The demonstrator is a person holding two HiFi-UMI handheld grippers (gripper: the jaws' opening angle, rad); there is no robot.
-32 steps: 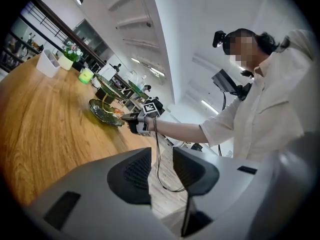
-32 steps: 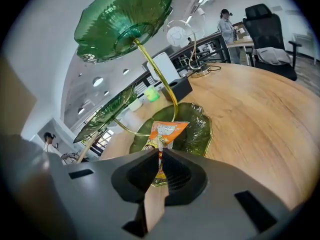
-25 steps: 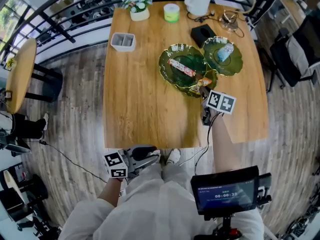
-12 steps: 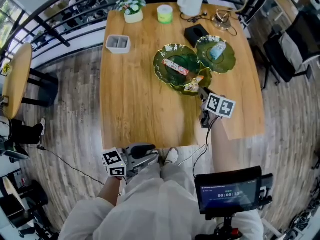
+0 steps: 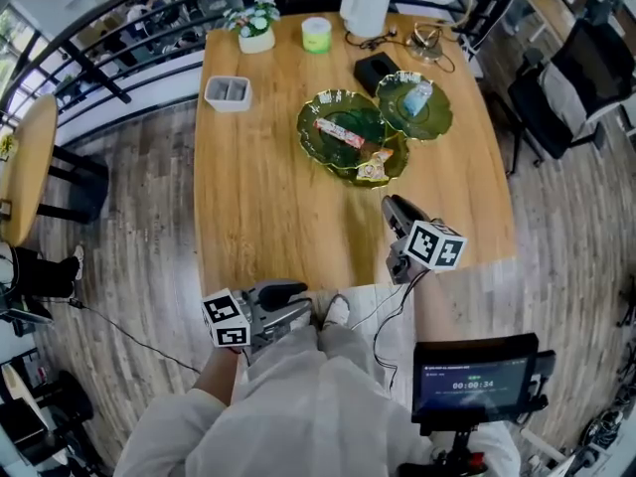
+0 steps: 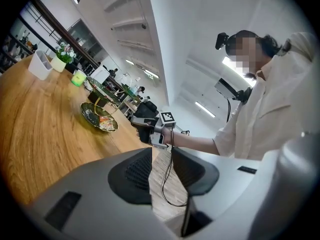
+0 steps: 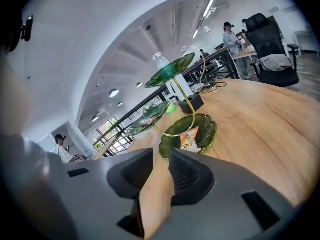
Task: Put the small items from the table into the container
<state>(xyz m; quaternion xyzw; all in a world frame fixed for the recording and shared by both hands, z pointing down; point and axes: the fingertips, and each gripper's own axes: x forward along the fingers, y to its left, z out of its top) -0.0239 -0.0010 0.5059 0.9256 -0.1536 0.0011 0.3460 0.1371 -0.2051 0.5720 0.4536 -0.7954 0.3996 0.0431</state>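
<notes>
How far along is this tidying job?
Looks nearly finished. Done: an orange snack packet lies in the lowest green dish, a red-wrapped bar in the middle dish, a small bottle in the top dish. In hand: nothing; the right gripper and left gripper show fingers apart, empty. Left: only larger things, like the green cup and black box, stand on the table.

Snack packet (image 7: 189, 140) in the lowest dish (image 7: 206, 126), compartment tray (image 5: 228, 91) well to its left on the table (image 5: 258, 207)

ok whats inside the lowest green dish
An orange-and-white snack packet lies in the lowest green dish. The larger dish above hides its far side in the head view.
</notes>
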